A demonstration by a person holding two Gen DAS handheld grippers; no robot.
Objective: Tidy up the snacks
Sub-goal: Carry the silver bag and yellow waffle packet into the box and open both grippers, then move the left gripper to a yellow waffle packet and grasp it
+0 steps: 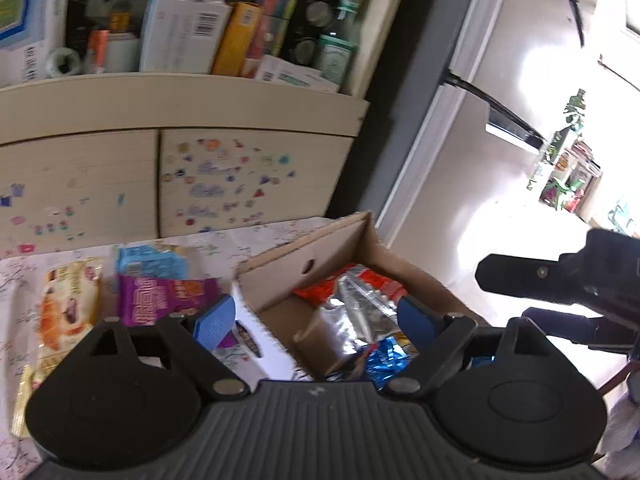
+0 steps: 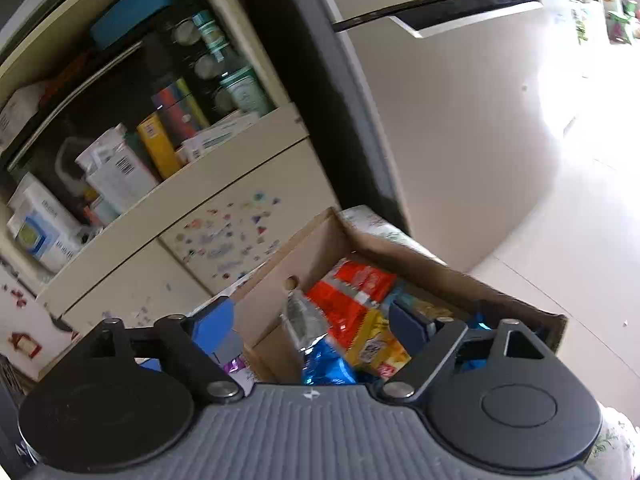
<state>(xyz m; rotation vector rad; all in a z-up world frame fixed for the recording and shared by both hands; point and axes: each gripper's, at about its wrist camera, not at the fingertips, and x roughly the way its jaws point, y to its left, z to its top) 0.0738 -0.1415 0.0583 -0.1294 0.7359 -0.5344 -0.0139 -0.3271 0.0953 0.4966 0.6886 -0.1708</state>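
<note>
A brown cardboard box (image 1: pixel 304 256) stands on the floral tablecloth, holding a red packet (image 1: pixel 352 286), a crumpled silver packet (image 1: pixel 360 312) and a blue foil packet (image 1: pixel 384 362). My left gripper (image 1: pixel 316 320) hovers open over the box's near left corner, nothing between its blue pads. To its left on the cloth lie a purple packet (image 1: pixel 160 296), a light blue packet (image 1: pixel 152 262) and a cream croissant packet (image 1: pixel 68 308). In the right wrist view my right gripper (image 2: pixel 312 324) is open above the same box (image 2: pixel 272 292), over red (image 2: pixel 352 292), silver (image 2: pixel 300 320), blue foil (image 2: pixel 328 364) and yellow (image 2: pixel 376 344) packets.
Behind the table stands a cream cabinet (image 1: pixel 180 100) with sticker-covered doors and a shelf crowded with boxes and bottles. A pale fridge (image 2: pixel 440 120) with a dark handle stands to the right. A black part of the other hand-held tool (image 1: pixel 552 280) reaches in at right.
</note>
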